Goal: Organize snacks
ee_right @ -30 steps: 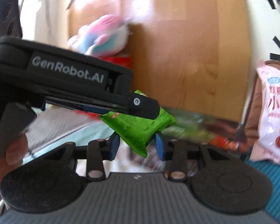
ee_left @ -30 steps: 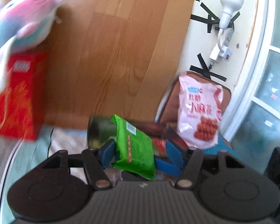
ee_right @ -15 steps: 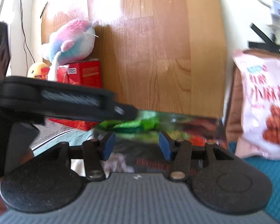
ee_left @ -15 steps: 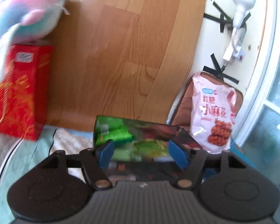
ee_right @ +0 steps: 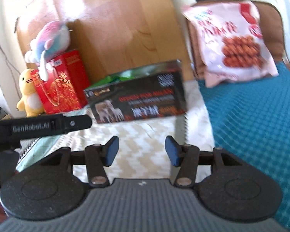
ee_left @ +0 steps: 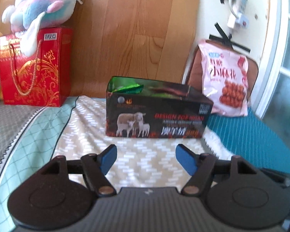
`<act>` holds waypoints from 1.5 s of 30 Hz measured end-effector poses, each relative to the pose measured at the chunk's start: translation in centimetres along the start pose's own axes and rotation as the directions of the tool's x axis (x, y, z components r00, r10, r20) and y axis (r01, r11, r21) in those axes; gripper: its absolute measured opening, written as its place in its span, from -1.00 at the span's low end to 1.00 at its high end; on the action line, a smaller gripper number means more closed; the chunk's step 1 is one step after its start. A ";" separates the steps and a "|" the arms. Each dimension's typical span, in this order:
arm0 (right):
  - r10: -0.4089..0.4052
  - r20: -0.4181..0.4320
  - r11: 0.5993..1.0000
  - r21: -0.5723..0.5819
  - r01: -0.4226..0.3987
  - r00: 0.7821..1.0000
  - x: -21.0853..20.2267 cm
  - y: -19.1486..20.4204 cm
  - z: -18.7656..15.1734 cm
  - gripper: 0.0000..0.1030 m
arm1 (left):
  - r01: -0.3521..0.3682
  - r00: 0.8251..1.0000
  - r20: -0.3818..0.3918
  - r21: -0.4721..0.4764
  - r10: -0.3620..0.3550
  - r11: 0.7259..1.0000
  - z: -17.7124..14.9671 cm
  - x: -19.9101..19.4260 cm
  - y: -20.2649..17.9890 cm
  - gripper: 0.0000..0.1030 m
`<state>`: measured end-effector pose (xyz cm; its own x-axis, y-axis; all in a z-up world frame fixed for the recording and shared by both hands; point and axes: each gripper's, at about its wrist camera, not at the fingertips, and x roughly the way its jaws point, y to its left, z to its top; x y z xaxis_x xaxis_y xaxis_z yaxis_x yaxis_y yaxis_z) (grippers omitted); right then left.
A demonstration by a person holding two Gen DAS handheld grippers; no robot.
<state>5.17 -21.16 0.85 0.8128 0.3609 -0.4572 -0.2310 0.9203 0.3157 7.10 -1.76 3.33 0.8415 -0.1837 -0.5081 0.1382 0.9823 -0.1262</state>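
Note:
A dark open-topped box (ee_left: 156, 114) printed with sheep stands on the patterned bedspread; it also shows in the right wrist view (ee_right: 137, 100). Green snack packets (ee_left: 129, 88) lie inside it at the left end and show in the right wrist view (ee_right: 114, 78). A pink snack bag (ee_left: 225, 79) leans on a brown cushion to the right, also seen from the right wrist (ee_right: 234, 42). My left gripper (ee_left: 146, 159) is open and empty, in front of the box. My right gripper (ee_right: 141, 150) is open and empty, in front of the box too.
A red gift bag (ee_left: 34, 67) with a pink and blue plush toy (ee_left: 42, 9) on top stands at the left by the wooden headboard. A yellow plush (ee_right: 29, 92) sits beside it. A teal blanket (ee_left: 249, 135) covers the right. The left gripper's body (ee_right: 40, 127) crosses the right wrist view.
A second ago both grippers held a green packet over the box. The packet now lies in the box, and both grippers are open and have drawn back from it.

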 end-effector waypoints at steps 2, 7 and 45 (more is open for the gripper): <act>-0.002 -0.015 1.000 0.012 0.002 1.000 0.1 -0.1 -0.6 0.08 | -0.026 1.000 -0.003 0.024 0.026 0.999 -0.8 -0.3 -0.6 0.35; 0.005 0.025 1.000 0.003 -0.005 1.000 -0.4 -0.1 -0.7 0.17 | -0.063 0.998 -0.015 0.033 0.064 0.997 -2.0 -0.4 -0.7 0.46; -0.001 0.060 0.999 -0.039 0.004 0.998 -0.7 0.4 -0.8 0.41 | -0.085 0.996 -0.022 0.005 0.085 0.996 -2.9 0.1 0.0 0.66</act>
<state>4.02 -20.91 0.62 0.8437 0.3501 -0.4069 -0.2490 0.9268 0.2811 5.67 -1.85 0.83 0.8387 -0.1006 -0.5352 0.0692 0.9945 -0.0786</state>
